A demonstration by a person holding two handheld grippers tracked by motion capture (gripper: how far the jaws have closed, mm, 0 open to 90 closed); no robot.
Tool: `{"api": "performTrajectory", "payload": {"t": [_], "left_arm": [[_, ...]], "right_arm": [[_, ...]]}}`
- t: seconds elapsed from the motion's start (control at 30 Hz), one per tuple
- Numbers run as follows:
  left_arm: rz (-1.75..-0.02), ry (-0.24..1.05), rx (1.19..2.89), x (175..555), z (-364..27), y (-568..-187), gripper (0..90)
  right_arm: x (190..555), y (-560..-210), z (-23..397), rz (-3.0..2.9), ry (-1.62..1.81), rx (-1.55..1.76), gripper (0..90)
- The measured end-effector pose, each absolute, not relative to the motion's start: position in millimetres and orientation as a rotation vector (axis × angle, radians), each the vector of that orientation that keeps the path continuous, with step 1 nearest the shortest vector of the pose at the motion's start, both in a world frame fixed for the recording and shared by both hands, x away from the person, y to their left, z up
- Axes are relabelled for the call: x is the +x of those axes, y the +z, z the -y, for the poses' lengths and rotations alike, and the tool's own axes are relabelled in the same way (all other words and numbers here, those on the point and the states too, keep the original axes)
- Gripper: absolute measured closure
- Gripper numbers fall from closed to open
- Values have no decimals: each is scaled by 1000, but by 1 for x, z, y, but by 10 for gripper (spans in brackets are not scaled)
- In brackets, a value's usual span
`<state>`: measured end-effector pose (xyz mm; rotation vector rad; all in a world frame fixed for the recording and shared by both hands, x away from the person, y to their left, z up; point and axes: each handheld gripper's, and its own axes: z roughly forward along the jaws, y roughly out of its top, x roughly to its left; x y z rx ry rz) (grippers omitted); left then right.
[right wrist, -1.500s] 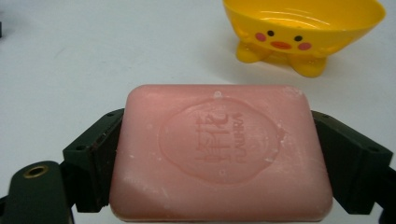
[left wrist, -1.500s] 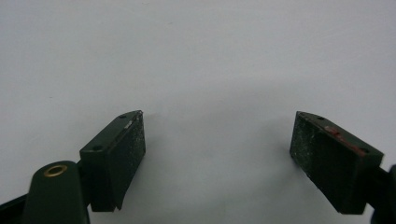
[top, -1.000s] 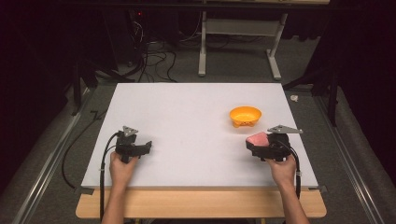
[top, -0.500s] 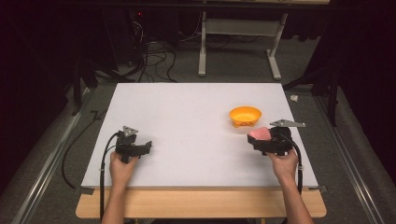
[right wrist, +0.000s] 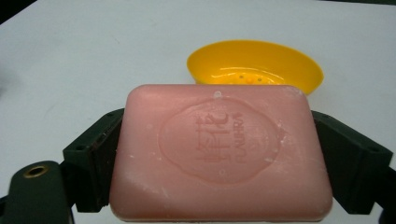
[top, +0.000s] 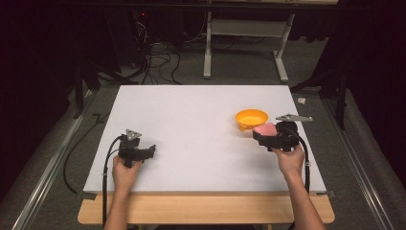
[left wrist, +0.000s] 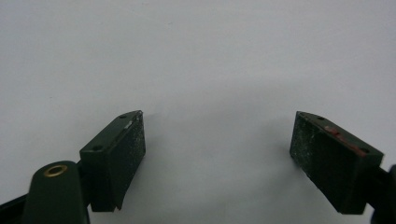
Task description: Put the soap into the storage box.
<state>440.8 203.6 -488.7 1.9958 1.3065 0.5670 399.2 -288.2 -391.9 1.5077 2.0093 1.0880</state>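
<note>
A pink bar of soap (right wrist: 219, 154) with an embossed oval stamp is clamped between the jaws of my right gripper (right wrist: 219, 158). In the high view the soap (top: 265, 129) and right gripper (top: 268, 135) hover at the table's right side, just in front of a yellow oval soap dish (top: 251, 118). Small holes show in the floor of the dish (right wrist: 254, 65), which lies just beyond the bar. My left gripper (top: 149, 151) rests low over the white table (top: 191, 120) at the front left. Its jaws stand wide apart, and my left gripper (left wrist: 217, 154) has nothing between them.
The white tabletop sits on a wooden bench (top: 206, 211). Black cables (top: 107, 165) trail from the left gripper off the table's front-left edge. Beyond the far edge are a grey floor, cables and a white stand (top: 244, 52).
My right gripper has carried the soap forward and slightly up the table, closer to the yellow dish. The left gripper has stayed where it was.
</note>
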Motion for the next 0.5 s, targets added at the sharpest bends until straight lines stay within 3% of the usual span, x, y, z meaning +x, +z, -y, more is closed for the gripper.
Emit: {"api": "performTrajectory", "payload": {"t": [0.5], "left_arm": [[-1309,566,1998,441,-204,-489,185]], "right_arm": [[415,-379,288,-2002,1113,1526,136]]}}
